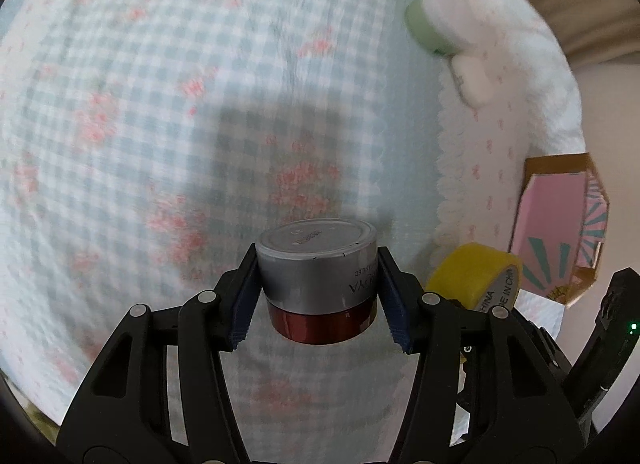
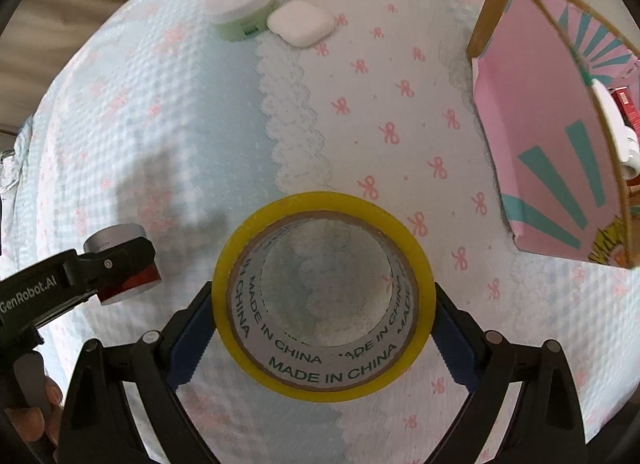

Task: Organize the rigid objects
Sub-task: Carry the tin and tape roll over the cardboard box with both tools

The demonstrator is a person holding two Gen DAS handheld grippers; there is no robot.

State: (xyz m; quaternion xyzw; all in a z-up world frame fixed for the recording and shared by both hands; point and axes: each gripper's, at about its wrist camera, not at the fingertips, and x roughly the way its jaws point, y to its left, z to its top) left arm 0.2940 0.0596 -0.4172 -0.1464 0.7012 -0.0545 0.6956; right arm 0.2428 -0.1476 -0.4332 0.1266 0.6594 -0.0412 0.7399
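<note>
- While both grippers point down at the bedcover (image 2: 168, 112), each carries something: the left gripper (image 1: 318, 290) pinches a silver-and-red jar (image 1: 320, 276) by its silver upper half, and the right gripper (image 2: 322, 318) clamps a yellow tape roll (image 2: 323, 296) across its full width, pads against the outer rim on both sides.
- The jar hangs clear of the cloth, seen from below in the left wrist view; the blurred fabric there suggests the hand is in motion, and a quick swing could let the smooth cylinder slip between the ribbed pads.
- The tape roll's hold looks riskier: the jaws stand wide and touch only a curved edge, so a tilt of the wrist might roll it out.
- In the right wrist view the left gripper sits low at the left edge, well apart from the roll, so a collision seems unlikely unless both head for one spot.
- Farther off, the pink box (image 2: 552, 136) stands open at the right, probably the destination.
- Farthest, a green-sided jar (image 2: 242, 10) and a white case (image 2: 302, 24) touch each other on the cover, not yet gathered.
</note>
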